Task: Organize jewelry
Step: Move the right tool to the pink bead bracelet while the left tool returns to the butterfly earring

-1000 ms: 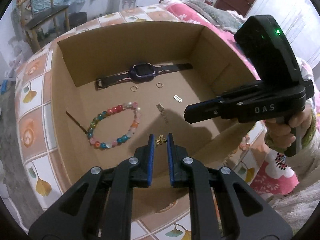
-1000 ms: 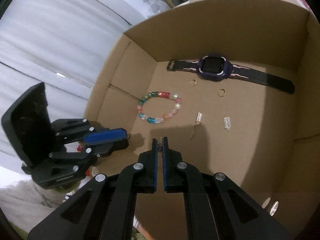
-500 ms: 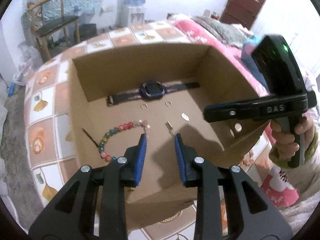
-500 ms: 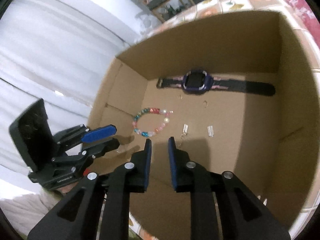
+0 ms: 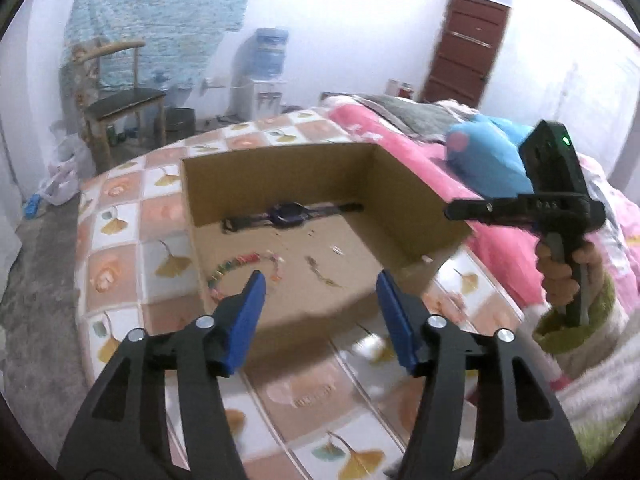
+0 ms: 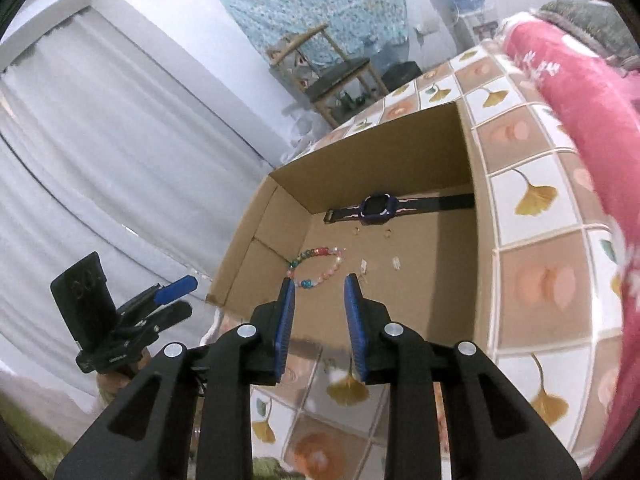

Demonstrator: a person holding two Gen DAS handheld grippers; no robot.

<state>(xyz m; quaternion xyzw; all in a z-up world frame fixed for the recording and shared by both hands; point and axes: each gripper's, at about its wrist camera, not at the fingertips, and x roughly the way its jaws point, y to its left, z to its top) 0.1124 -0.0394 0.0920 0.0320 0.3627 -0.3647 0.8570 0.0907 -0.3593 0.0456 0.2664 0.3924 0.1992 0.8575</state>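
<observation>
Supporting surface: a bed covered by a checked sheet [image 5: 120, 216] printed with ginkgo leaves. An open cardboard box [image 6: 476, 240] rests directly on the sheet. To the right of the box a pink blanket [image 5: 496, 248] lies along the bed, and a blue plush item [image 5: 484, 160] sits on that blanket.
</observation>
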